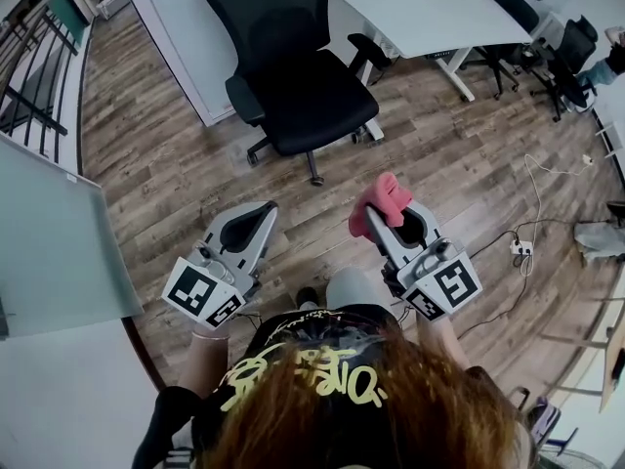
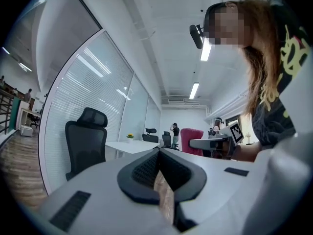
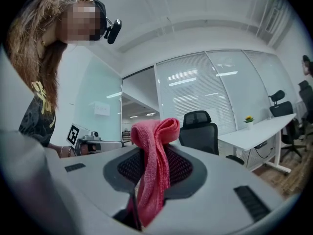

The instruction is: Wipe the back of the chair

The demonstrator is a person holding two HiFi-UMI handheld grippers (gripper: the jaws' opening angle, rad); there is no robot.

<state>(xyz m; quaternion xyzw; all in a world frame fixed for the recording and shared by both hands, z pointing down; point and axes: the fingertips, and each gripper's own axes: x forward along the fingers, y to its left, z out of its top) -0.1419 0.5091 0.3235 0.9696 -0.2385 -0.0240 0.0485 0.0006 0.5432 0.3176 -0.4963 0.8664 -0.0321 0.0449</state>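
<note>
A pink cloth (image 1: 379, 201) held short of the black chair (image 1: 293, 96)
The right gripper (image 1: 398, 215) clamps the cloth; the left gripper (image 1: 256, 221) is closed on nothing. Both hang before the chair's seat.

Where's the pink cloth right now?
Head view, right of centre: pink cloth is clamped in the right tongs, short of the black chair ahead.

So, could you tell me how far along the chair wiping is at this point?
Done: the pink cloth is clamped in the right claw. In hand: both claws are held out toward the black chair, which stands apart from them; the left claw is shut and empty. Left: the whole wipe, as the cloth has not yet touched the chair back.
</note>
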